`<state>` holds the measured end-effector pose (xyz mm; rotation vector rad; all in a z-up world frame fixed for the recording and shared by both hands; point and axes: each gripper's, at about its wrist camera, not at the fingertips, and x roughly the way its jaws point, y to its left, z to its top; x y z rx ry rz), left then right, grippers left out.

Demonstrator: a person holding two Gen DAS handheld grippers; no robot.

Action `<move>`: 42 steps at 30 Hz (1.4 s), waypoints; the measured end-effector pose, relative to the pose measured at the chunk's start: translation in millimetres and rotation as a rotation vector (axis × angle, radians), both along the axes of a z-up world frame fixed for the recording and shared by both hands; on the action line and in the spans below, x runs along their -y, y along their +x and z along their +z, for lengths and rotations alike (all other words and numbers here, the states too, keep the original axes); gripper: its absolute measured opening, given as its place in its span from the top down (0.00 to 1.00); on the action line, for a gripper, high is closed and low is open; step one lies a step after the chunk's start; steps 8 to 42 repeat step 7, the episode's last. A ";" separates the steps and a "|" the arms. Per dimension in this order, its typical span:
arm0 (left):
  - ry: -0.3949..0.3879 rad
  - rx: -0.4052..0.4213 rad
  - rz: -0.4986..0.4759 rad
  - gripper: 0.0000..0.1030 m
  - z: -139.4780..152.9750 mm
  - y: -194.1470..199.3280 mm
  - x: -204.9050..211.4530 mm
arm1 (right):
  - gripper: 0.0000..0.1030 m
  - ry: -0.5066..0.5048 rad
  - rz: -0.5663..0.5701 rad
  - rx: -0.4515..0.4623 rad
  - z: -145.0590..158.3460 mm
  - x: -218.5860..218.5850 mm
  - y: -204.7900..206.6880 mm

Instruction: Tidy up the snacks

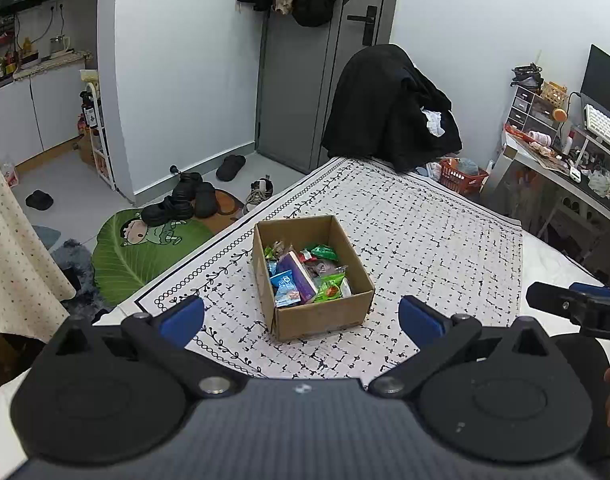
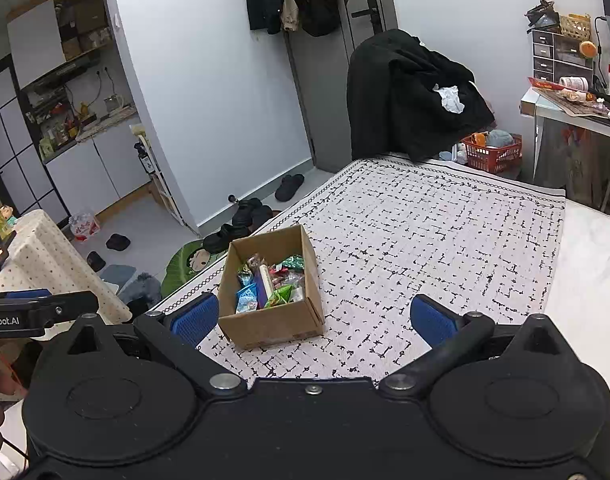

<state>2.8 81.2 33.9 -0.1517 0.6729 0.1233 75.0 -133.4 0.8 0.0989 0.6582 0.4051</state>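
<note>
Looks basically done to me: the snacks (image 1: 305, 276) are all piled in the cardboard box (image 1: 323, 320) on the patterned cloth (image 1: 425, 240), none loose outside. Left gripper (image 1: 301, 316) and right gripper (image 2: 313, 318) hang spread wide, empty.

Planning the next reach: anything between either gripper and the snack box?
Nothing visible. The cardboard box sits open-topped on the patterned cloth, with only bare cloth between it and the open left gripper and the open right gripper. Both are empty.
</note>
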 end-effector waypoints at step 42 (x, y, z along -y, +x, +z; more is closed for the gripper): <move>0.013 0.010 -0.005 0.00 0.5 -3.2 4.2 | 0.00 -0.003 0.002 -0.004 -0.9 -0.9 0.5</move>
